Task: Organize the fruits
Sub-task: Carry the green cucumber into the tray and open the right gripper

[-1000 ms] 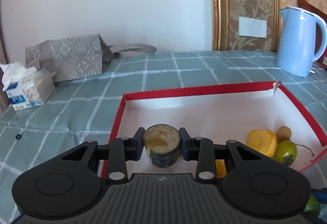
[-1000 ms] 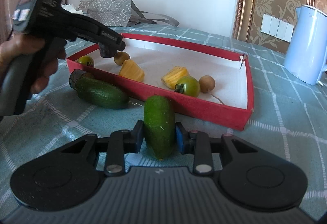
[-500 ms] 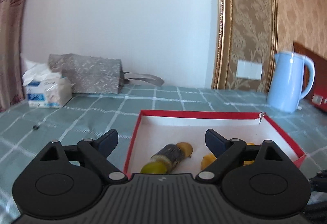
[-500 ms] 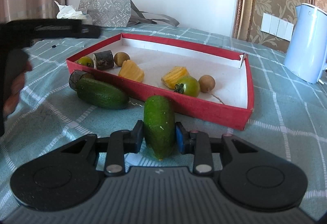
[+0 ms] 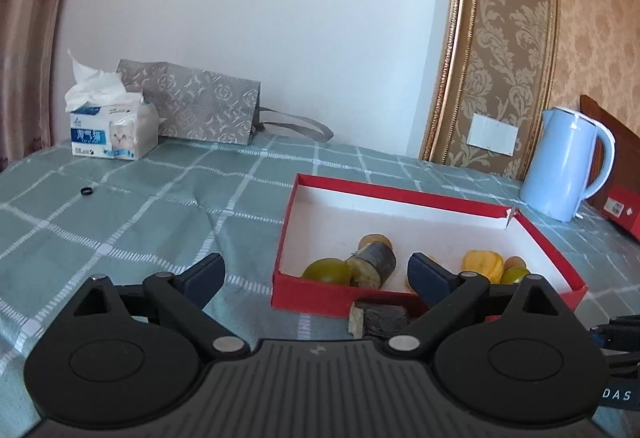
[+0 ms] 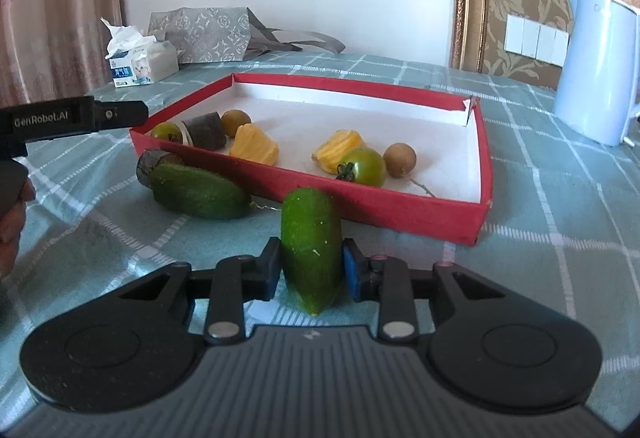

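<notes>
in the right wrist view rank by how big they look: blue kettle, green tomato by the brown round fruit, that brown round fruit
1. blue kettle, largest by far
2. green tomato
3. brown round fruit, slightly smaller; the two sit side by side, so nearness hardly skews it

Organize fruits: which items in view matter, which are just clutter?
Job: red tray; cucumber clamped in the right tool; second cucumber and dark cane piece outside the tray.

Clutter: blue kettle; tissue pack; grey bag.
</notes>
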Motion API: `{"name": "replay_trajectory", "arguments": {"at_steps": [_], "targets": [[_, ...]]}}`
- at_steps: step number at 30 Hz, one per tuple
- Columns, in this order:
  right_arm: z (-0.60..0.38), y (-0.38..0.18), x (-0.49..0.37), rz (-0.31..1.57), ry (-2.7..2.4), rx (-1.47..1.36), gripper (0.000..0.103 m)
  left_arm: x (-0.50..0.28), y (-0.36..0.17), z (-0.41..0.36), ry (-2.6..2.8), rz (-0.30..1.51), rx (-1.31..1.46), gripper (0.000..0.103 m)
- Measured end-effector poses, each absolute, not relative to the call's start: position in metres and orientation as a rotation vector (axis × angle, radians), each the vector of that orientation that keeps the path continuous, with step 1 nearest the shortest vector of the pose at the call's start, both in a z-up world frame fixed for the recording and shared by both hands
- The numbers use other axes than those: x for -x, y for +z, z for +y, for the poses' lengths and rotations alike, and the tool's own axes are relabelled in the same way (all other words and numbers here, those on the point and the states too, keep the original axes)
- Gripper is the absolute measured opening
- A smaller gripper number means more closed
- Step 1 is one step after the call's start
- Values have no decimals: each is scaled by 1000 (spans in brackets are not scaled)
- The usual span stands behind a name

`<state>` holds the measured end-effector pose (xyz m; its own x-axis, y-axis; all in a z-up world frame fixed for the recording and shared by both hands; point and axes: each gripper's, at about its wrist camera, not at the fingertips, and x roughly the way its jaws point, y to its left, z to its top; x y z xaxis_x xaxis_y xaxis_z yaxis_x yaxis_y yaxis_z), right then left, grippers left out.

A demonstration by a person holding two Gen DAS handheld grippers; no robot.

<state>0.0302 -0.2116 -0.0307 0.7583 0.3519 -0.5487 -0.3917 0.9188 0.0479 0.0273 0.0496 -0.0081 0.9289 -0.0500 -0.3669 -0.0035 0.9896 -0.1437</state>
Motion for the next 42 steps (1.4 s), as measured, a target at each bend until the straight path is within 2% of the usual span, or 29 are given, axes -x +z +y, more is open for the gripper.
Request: {"name": "replay_trajectory", "arguments": {"at_steps": [7,13,19,28,30,33,37,39,41,42], "targets": [[-222,-24,-22,579,420,0,30,-27,-10,45,-7,385,102,99],[-223,12,-16,458,412,33,30,-32,-11,56,12,421,168,99],[-213,30,-73,421,337,88,30,-34,-12,69,8,440,249,99],[-196,12,-151,492,279,78,30,-37,-14,72,-14,464,280,99],[-200,8,-146,464,257,56,46,-38,-14,72,-17,467,282,99],[-201,11,-128,406,241,85,58,-38,-14,73,-21,473,286,99],[-211,18,-100,383,285,31,63,-38,-14,71,-17,474,273,99],[-218,17,-85,375,308,-9,75,-38,-15,70,-17,475,265,99],[-222,16,-71,362,323,-34,82,-37,-15,68,-13,473,248,99],[-224,14,-64,359,334,-42,82,-37,-15,66,-6,469,235,99]]}}
